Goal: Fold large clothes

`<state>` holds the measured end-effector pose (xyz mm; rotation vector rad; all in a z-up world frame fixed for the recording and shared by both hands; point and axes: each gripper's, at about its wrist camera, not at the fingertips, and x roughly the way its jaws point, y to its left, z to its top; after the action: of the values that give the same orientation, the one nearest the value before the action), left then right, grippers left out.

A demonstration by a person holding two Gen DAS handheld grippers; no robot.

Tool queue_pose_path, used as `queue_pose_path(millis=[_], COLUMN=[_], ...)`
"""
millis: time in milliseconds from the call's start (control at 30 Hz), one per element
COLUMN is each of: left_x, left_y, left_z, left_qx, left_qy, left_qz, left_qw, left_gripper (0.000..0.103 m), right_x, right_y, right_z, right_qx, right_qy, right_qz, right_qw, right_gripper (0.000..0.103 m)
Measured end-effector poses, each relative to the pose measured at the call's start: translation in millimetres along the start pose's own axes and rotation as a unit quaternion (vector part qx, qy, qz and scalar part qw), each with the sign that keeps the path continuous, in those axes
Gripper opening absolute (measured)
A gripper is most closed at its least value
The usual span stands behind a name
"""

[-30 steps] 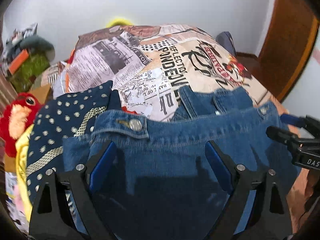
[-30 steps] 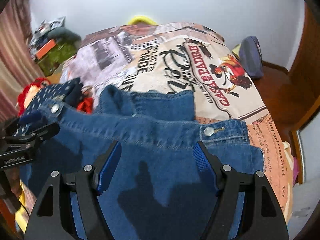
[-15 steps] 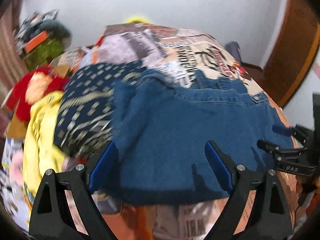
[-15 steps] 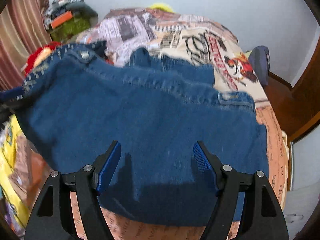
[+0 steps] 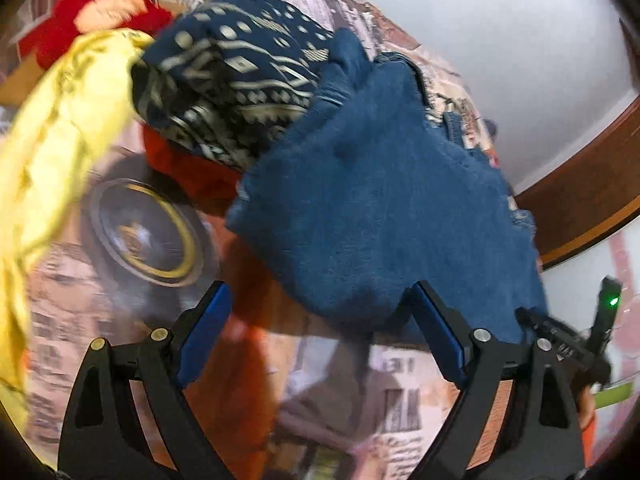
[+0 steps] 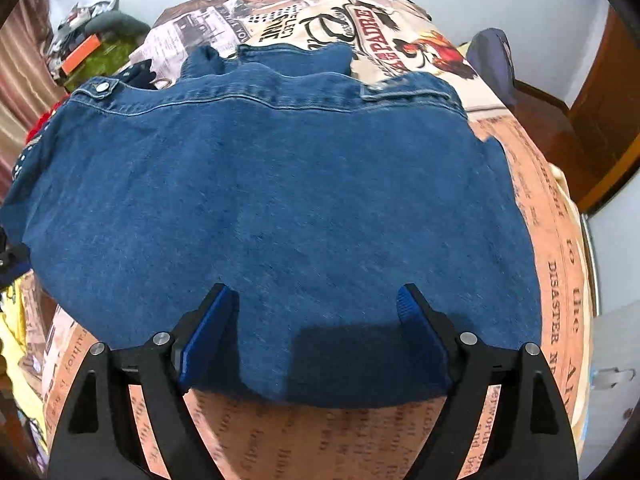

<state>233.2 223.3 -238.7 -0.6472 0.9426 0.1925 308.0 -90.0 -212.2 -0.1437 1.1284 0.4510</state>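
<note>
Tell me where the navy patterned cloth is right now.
In the left wrist view the navy patterned cloth lies bunched at upper left on the bed, between the yellow garment and the denim jacket, whose edge it touches.

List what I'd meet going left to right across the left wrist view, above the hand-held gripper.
Yellow cloth → navy patterned garment → blue denim garment → brown wooden trim
</note>
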Motion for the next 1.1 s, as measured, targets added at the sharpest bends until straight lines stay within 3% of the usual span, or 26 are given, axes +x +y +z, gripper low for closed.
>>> queue_pose_path(millis=[233, 367, 500, 700, 800, 967, 1100], left_x=[27, 45, 48, 5, -24, -66, -112], left_y=[-10, -2, 8, -29, -66, -111, -112], left_z=[14, 27, 31, 35, 38, 45, 48], left_qx=[-0.027, -0.052, -0.105, -0.043, 0.013, 0.066, 0.086], left_qy=[-0.007, -0.01, -0.013, -0.064, -0.1, -0.149, -0.188], left_qz=[-0.065, -0.059, -0.099, -0.082, -0.068, -0.092, -0.096], left_qw=[0.9975, 0.9969, 0.9895, 0.9936, 0.9926, 0.9824, 0.9736], left_gripper=[0.09, 0.069, 0.051, 0.021, 0.018, 0.015, 0.014], right_x=[-4, 0, -2, -10, -21, -37, -27], right_y=[-1, -4, -2, 13, 26, 56, 89], right_z=[-6, 0, 3, 10, 21, 39, 42], right_qx=[0.004, 0.008, 0.012, -0.006, -0.019, -0.038, -0.058], right_qy=[-0.009, 0.001, 0.001, 0.001, -0.012, -0.039, -0.016], right_qz=[-0.006, -0.007, -0.013, -0.015, -0.009, 0.012, 0.051], right_qw=[1.0, 1.0, 1.0, 1.0, 1.0, 0.998, 0.997], right_gripper=[0.083, 0.083, 0.083, 0.083, 0.083, 0.083, 0.083])
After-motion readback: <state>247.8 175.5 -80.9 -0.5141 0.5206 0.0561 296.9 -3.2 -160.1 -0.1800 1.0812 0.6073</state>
